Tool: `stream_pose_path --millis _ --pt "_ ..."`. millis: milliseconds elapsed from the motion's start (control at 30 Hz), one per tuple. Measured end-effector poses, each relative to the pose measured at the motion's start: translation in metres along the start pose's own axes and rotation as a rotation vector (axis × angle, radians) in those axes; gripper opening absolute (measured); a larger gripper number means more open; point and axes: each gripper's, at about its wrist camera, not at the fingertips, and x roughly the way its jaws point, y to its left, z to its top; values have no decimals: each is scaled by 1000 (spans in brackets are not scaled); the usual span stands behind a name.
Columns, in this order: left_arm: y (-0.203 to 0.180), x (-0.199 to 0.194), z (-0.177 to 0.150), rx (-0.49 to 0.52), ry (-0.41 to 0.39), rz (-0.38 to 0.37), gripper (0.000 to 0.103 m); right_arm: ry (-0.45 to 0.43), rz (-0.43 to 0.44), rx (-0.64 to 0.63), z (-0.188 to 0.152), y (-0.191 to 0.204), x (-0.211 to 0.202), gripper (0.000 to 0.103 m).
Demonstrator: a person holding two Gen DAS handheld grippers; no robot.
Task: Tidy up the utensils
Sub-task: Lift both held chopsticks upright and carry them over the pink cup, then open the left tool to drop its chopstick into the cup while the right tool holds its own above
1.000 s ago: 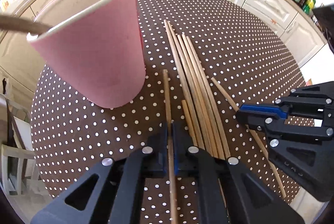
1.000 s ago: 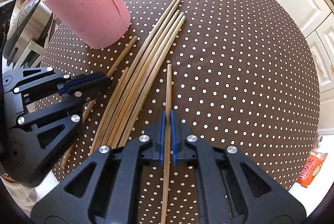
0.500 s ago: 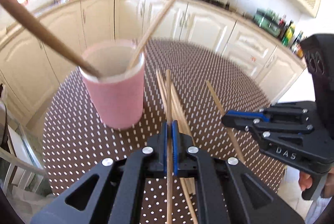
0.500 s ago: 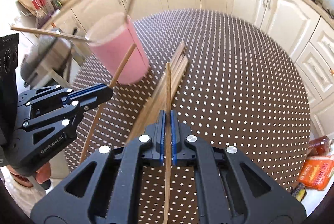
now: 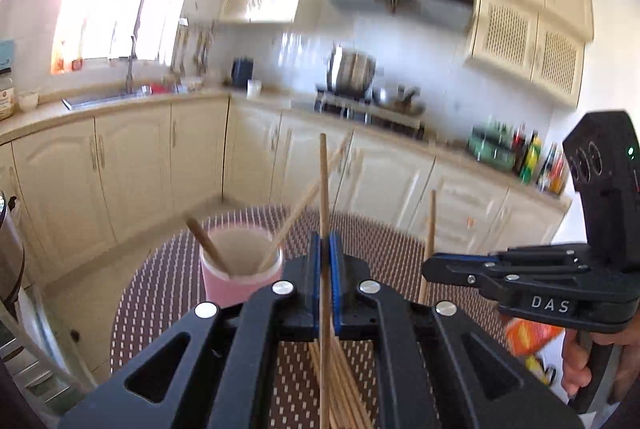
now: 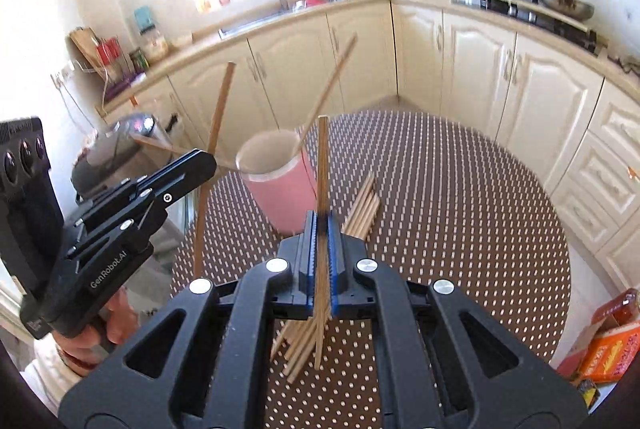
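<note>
A pink cup (image 5: 240, 285) (image 6: 284, 197) stands on the brown dotted round table (image 6: 460, 189) and holds two wooden chopsticks. My left gripper (image 5: 325, 241) is shut on one chopstick (image 5: 323, 181), held upright above the table, near the cup. It also shows in the right wrist view (image 6: 200, 161) with its chopstick (image 6: 218, 117). My right gripper (image 6: 322, 221) is shut on another chopstick (image 6: 322, 157), also upright, to the right of the cup. It shows in the left wrist view (image 5: 434, 265) with its chopstick (image 5: 431, 221). Several chopsticks (image 6: 362, 209) lie bundled on the table below both grippers.
Cream kitchen cabinets (image 6: 480, 69) curve round behind the table. A metal bin (image 6: 116, 145) stands left of the table. An orange box (image 6: 608, 353) lies at the table's right edge. A pot (image 5: 352, 69) sits on the stove.
Both grippers have lifted their chopsticks off the table and tilted them upright. The cup now appears lower and farther in both views.
</note>
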Motion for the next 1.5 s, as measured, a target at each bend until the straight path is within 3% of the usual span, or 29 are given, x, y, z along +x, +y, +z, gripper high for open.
stream_pose_path --millis 367,533,833,1133,1367,1500 --pt "-2 -19 37 -5 -323 63 5 -165 33 -44 56 38 -14 5" --pt "-3 -13 51 5 -405 86 5 -206 50 -60 81 43 -11 5" --pt "-16 8 51 71 -543 195 5 -306 55 -85 113 48 -1 5" --pt "-7 29 49 35 -570 226 5 -334 82 -79 122 40 26 5" --pt "-22 35 40 122 -605 276 5 -291 101 -76 111 35 51 6" --pt "-30 44 44 177 -554 316 5 -273 113 -64 103 33 58 6"
